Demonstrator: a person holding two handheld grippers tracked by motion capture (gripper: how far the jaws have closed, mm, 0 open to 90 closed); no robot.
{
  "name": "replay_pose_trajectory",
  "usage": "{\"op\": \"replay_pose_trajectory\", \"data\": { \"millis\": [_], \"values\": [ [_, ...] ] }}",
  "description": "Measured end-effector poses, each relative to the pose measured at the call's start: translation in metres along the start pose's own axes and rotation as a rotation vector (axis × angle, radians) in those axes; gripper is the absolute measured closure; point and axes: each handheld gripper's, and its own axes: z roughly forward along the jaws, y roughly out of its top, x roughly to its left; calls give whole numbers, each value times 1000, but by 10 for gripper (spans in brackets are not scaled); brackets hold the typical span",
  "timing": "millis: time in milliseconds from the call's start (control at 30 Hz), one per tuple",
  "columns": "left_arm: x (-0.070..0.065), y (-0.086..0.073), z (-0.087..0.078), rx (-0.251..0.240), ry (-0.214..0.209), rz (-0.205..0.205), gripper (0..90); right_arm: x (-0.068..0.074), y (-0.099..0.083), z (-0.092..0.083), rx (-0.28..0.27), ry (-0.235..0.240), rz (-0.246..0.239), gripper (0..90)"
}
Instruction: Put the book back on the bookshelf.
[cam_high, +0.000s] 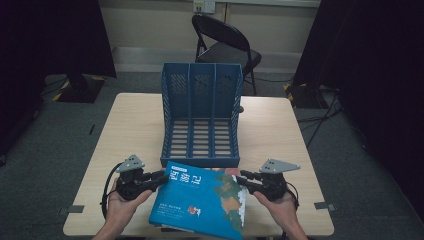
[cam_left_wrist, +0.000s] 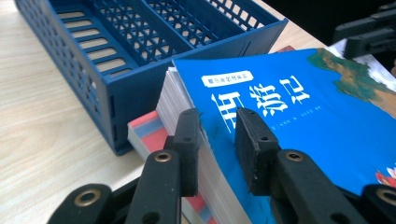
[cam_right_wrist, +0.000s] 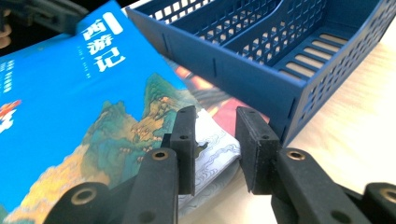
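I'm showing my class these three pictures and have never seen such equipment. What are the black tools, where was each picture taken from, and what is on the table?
A person holds a hand-worked two-jaw clamp in each hand: the left gripper and the right gripper. One picture looks down from above the wooden table; the other two come from cameras riding on the grippers. On the table stand a blue file rack and a blue book, which rests on another book. Each gripper's jaws straddle one edge of the blue book; a firm grip is not clear.

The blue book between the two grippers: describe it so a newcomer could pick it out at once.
Start at the blue three-slot file rack mid-table. Just in front of it, at the near edge, the blue book tops a small stack. Unlike the red-covered book beneath, it shows white Chinese characters and painted green mountains.
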Motion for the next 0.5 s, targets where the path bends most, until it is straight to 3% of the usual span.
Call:
{"op": "replay_pose_trajectory", "data": {
  "millis": [67,167,300,400,500],
  "values": [
    [0,1,2,3,3,14,719,2,-2,-3,-1,2,-1,695],
    [1,9,11,19,-27,53,725,7,-9,-16,20,28,2,699],
    [4,14,21,12,-42,52,735,7,-12,-23,24,64,1,704],
    [4,15,23,10,-47,44,736,5,-9,-21,18,70,2,699],
    [5,15,24,4,-50,43,736,5,5,-8,11,78,-22,681]
  ]
}}
